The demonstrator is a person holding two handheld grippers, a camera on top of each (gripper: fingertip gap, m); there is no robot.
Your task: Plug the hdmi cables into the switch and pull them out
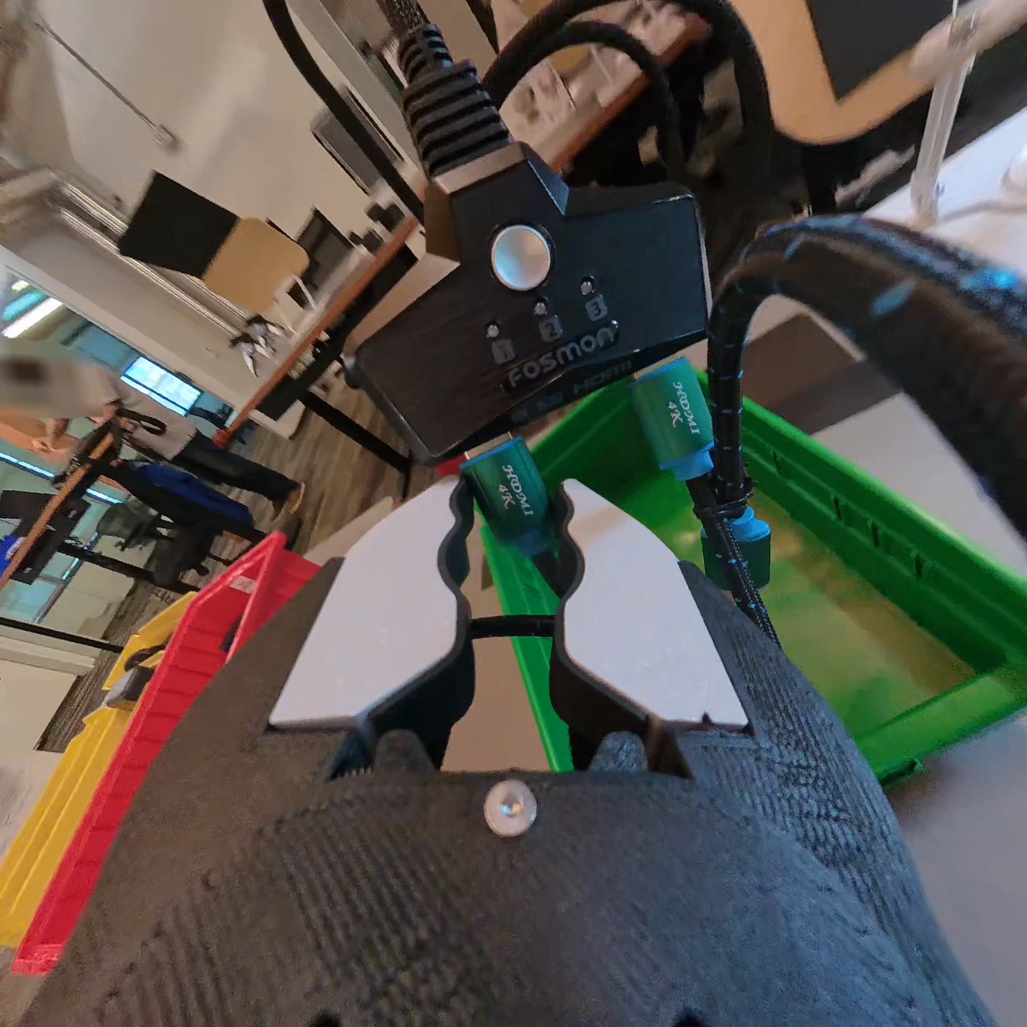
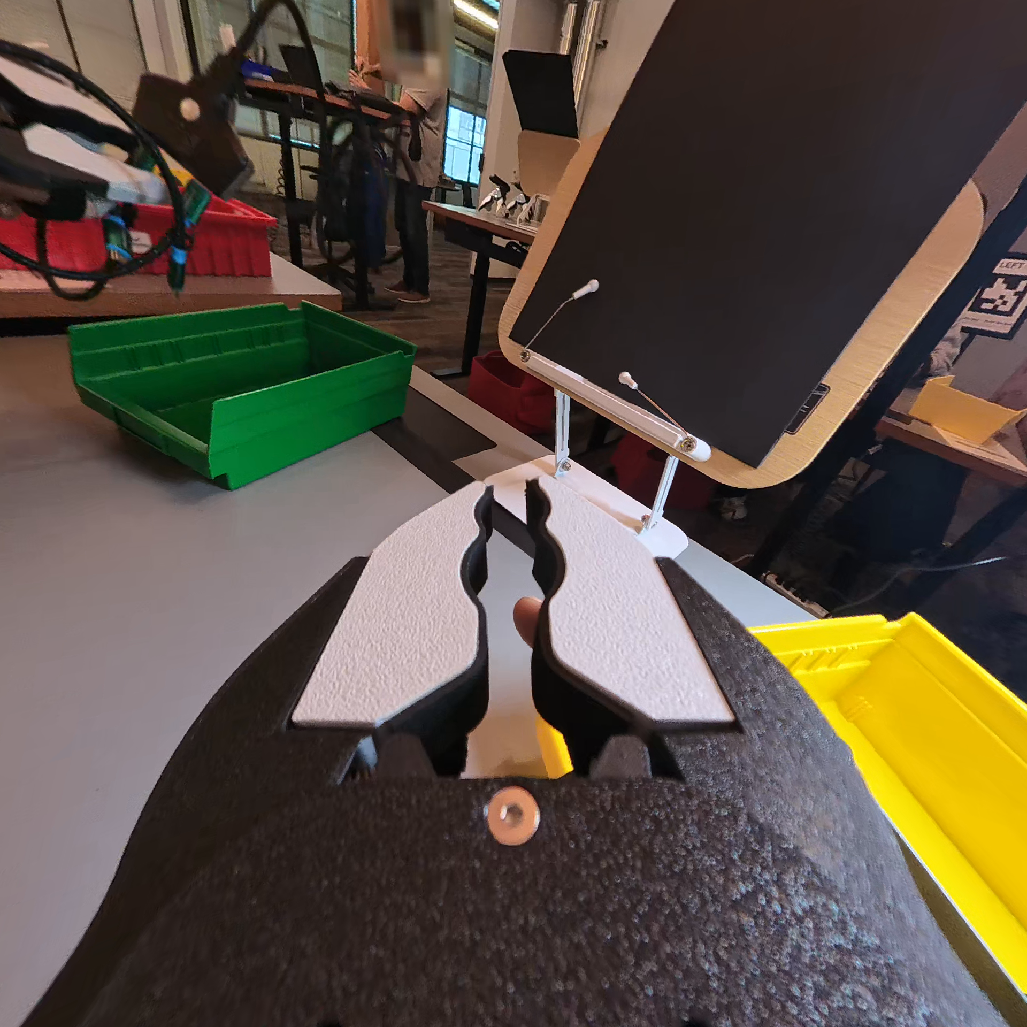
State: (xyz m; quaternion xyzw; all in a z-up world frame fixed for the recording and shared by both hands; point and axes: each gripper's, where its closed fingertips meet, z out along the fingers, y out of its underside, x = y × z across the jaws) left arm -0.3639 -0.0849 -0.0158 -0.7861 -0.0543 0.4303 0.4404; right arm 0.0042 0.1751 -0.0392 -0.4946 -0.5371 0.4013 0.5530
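The left gripper [image 1: 511,533] jaws pinch the rigid green metal-shelled HDMI plug [image 1: 508,497] seated at 6 o'clock of the light black plastic switch [image 1: 550,328]; right gripper [image 2: 508,519] jaws narrowly parted, empty.

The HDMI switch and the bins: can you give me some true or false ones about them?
1. The left gripper is shut on a green HDMI plug. True.
2. The right gripper holds a cable. False: it holds nothing.
3. The HDMI switch lies on the table. False: it hangs in the air.
4. The green bin is empty. True.
5. The switch has a round silver button. True.
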